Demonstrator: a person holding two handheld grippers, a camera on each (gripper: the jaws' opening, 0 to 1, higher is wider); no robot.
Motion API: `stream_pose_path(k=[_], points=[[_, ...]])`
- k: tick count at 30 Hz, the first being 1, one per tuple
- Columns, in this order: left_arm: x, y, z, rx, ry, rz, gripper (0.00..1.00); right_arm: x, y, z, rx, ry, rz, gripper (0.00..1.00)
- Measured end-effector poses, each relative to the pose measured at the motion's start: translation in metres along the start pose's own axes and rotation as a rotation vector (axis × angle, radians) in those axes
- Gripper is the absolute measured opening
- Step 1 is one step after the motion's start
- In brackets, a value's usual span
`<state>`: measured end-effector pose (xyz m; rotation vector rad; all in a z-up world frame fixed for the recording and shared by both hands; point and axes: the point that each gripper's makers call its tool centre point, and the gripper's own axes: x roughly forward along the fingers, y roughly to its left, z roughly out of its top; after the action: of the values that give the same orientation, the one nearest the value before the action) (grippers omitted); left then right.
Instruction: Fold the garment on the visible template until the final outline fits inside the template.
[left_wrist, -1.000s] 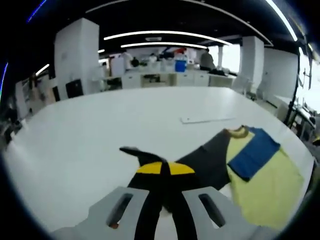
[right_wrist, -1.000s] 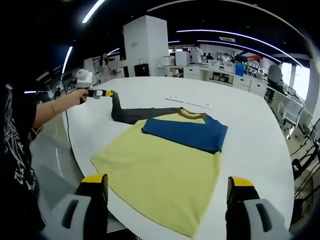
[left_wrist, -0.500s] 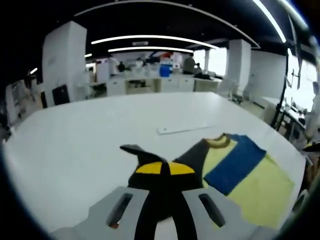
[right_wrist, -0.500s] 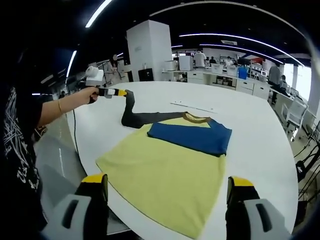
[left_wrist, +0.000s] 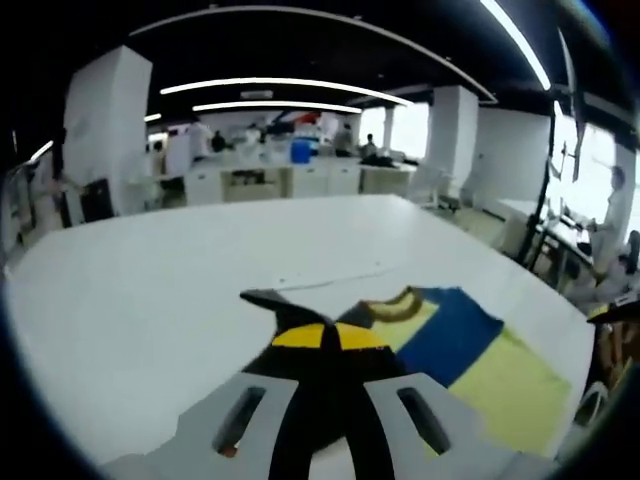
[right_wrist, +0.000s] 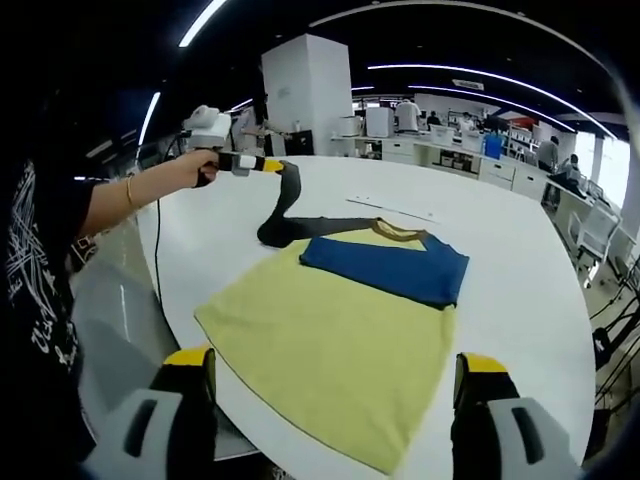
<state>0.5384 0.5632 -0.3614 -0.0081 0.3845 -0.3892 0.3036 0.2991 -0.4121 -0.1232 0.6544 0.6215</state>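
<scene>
We take the shirt (right_wrist: 340, 330) as our landmark: it lies flat on the white table (right_wrist: 500, 250), its yellow body spread toward the table's near edge in the right gripper view, its blue sleeve (right_wrist: 385, 268) folded across the chest just below the brown collar (right_wrist: 398, 232). Our left gripper (right_wrist: 262, 165) is closed on the cuff end of the dark sleeve (right_wrist: 285, 210), which it holds lifted off the table beyond the shirt's collar end, so the sleeve rises from the shoulder in a bent strip up to the yellow-tipped jaws. In the left gripper view the same left gripper (left_wrist: 322, 335) has its jaws pressed together with the dark sleeve (left_wrist: 330, 400) pinched between them, the cloth running down between the grey jaw bodies, and a dark corner of it sticking out past the tips; past it we see the collar (left_wrist: 392, 303), the blue sleeve (left_wrist: 450, 335) and the yellow body (left_wrist: 510, 385) on the table (left_wrist: 150, 290). A thin white strip (right_wrist: 388, 208) lies on the table just beyond the collar. Our right gripper (right_wrist: 335, 365) hangs over the shirt's near hem with its jaws spread wide and nothing between them. Our left hand (right_wrist: 200, 165) grips the left gripper's handle, a bracelet on the wrist. Desks and people stand in the room well beyond the shirt.
</scene>
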Motion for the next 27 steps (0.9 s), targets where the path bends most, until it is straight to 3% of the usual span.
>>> stream_pose_path(k=[8, 27], points=[[0.018, -0.042, 0.013, 0.011, -0.022, -0.071, 0.00, -0.001, -0.007, -0.005, 0.003, 0.006, -0.001, 0.99], [0.053, -0.119, 0.011, 0.038, -0.003, -0.198, 0.00, -0.002, -0.012, -0.019, 0.022, 0.040, -0.017, 0.99]])
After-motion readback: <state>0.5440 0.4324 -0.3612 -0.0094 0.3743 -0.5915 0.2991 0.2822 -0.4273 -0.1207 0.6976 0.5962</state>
